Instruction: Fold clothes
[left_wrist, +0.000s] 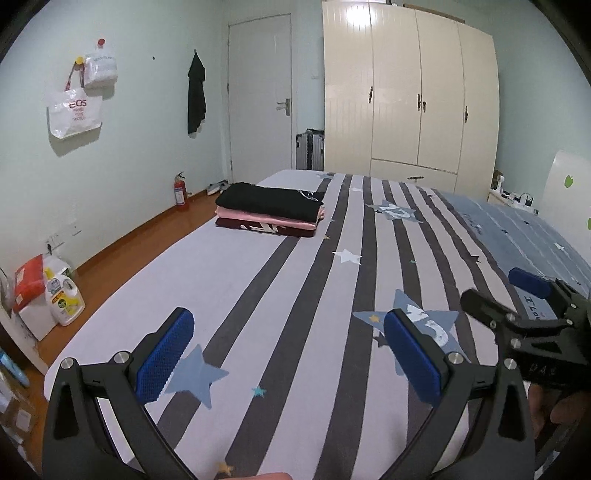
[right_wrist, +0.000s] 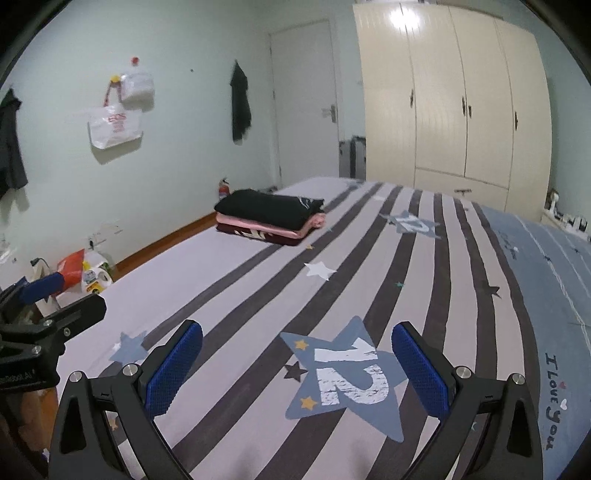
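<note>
- Three folded garments make one stack (left_wrist: 269, 213) on the far left part of the bed (left_wrist: 229, 280), near its left edge — a black piece on top, a pink one in the middle, a dark maroon one with white print at the bottom.
- Both tools hang over the near end of the striped sheet, well apart from that stack. The left gripper (left_wrist: 288, 354) has its jaws spread as wide as they go, with nothing between the blue pads; the right gripper (right_wrist: 297, 365) is spread just as wide and equally empty, framing only the printed "12" star (right_wrist: 347, 376).
- No loose garment shows on the sheet in either view, so the folding looks done or waiting on a new piece.
- Likely trouble: the stack sits close to the mattress edge, so a careless reach or a tug on the sheet could push it toward the wooden floor (left_wrist: 147, 236).
- Another risk — the pink layer's bunched end pokes out on the right side, so a pinch there would probably drag that one layer and undo the pile.
- Orientation: the stack's long axis runs roughly across the stripes, slanting from upper left to lower right, with its looser ends toward the bed's middle.
</note>
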